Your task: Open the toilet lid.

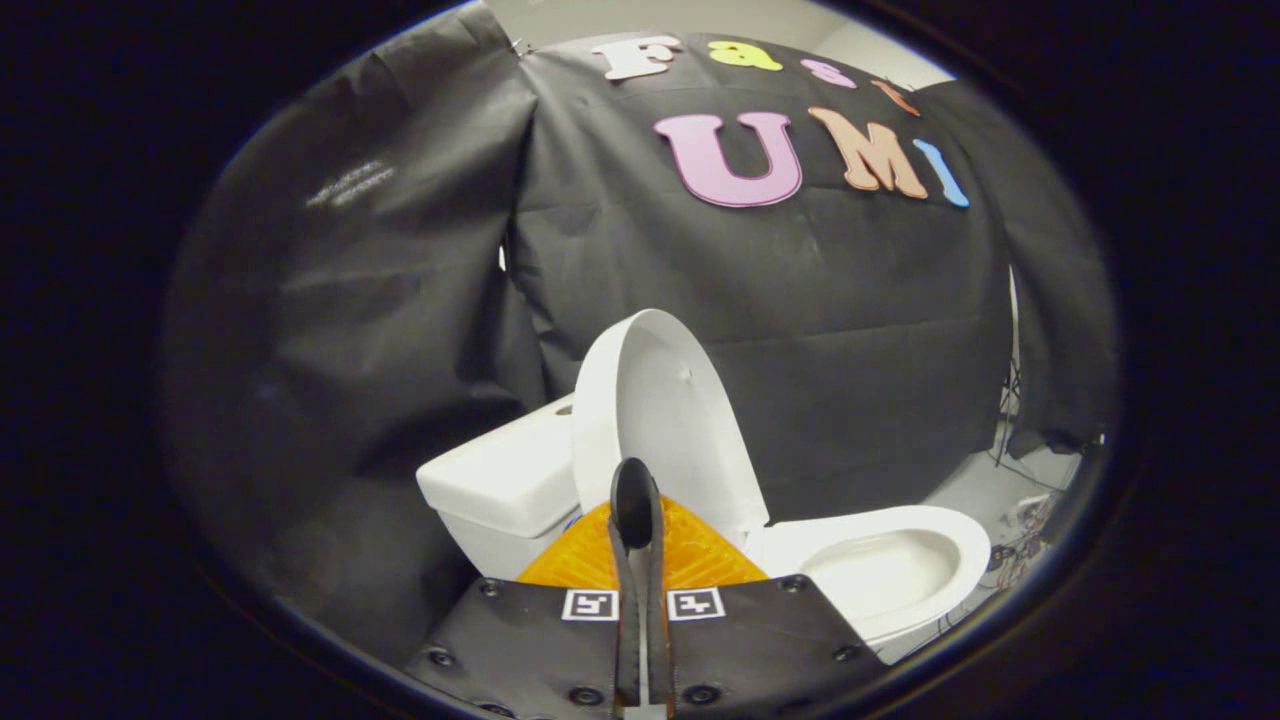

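Observation:
A white toilet stands against the black cloth wall. Its lid (665, 400) is raised, standing nearly upright and leaning back toward the tank (500, 480). The seat and bowl (885, 570) lie uncovered, ahead of my fingers and to their right. My gripper (636, 500) is shut, its two fingers pressed together with nothing between them. The fingertips sit in front of the lid's lower part; I cannot tell whether they touch it.
Black cloth hangs close behind and to the left of the toilet. Beyond the bowl on the right is a strip of pale floor (985, 480) with a tangle of cables (1030, 525) and a stand leg by the cloth's edge.

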Motion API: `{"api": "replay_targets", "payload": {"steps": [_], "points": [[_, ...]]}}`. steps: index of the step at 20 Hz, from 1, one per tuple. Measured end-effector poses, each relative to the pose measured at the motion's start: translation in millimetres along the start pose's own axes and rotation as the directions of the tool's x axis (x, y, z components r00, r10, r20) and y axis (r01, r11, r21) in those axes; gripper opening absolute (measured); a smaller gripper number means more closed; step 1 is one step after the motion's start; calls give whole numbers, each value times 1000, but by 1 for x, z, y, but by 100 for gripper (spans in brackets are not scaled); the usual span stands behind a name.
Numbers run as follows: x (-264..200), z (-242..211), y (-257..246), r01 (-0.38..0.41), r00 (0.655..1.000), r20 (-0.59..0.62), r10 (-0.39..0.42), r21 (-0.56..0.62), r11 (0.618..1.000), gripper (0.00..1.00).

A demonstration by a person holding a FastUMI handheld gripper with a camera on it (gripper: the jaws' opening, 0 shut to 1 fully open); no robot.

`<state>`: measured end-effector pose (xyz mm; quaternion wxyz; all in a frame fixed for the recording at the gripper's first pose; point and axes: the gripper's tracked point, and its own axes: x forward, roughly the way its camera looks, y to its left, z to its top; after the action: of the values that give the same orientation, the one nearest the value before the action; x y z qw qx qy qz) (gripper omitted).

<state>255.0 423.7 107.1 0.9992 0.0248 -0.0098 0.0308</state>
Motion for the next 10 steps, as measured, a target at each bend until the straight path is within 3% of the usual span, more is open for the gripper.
{"api": "replay_targets", "payload": {"steps": [1,4,5,8,10], "points": [[-2,0,3,-13,1000,6,13,-10,1000,4],[3,-4,5,-42,999,9,42,19,999,20],[0,-2,4,-49,999,12,49,21,999,20],[-9,-10,12,-148,989,-15,149,29,989,46],[-17,-25,2,-139,989,-49,140,21,990,64]]}}
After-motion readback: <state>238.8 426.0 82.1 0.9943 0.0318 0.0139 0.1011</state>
